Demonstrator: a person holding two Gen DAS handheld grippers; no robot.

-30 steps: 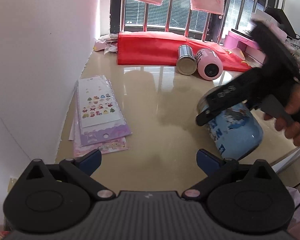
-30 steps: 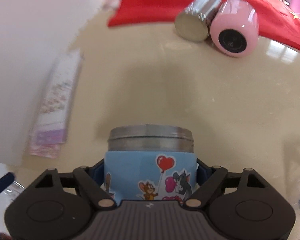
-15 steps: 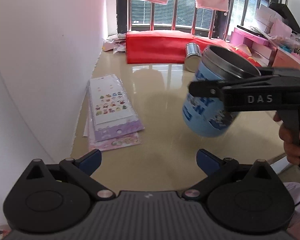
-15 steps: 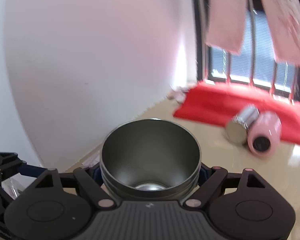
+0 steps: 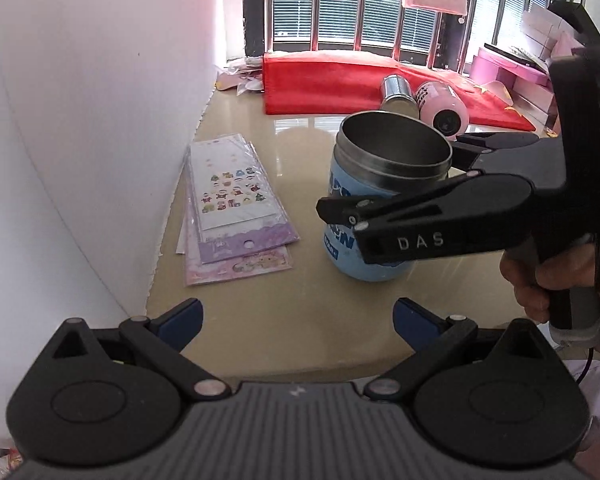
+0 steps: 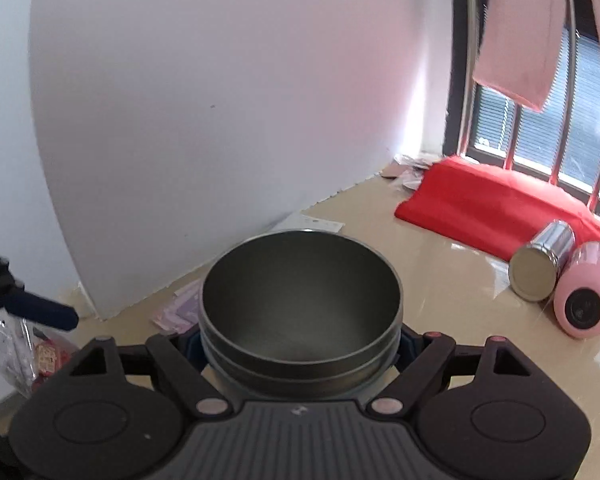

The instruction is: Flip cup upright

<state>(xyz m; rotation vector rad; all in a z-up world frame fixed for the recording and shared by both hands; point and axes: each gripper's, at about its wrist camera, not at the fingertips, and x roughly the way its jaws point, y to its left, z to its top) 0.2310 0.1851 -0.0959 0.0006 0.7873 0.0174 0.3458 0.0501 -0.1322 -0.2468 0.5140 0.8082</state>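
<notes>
The blue cartoon cup (image 5: 364, 208) with a steel rim stands upright, mouth up, its base at or just above the beige table (image 5: 308, 320); contact cannot be told. My right gripper (image 5: 384, 184) is shut on the cup's sides from the right. In the right wrist view the cup's open mouth (image 6: 300, 312) sits between the fingers of the right gripper (image 6: 300, 344). My left gripper (image 5: 296, 316) is open and empty, near the table's front edge, short of the cup.
Sticker sheets (image 5: 232, 204) lie by the white wall (image 5: 80, 140) on the left. A steel cup (image 5: 398, 94) and a pink cup (image 5: 444, 110) lie on their sides at the back, against a red cloth (image 5: 328, 80). Pink boxes (image 5: 508, 68) stand at the far right.
The right gripper has turned the cup from mouth-down to mouth-up and lowered it to the table. The left gripper has stayed open and nearly still.
</notes>
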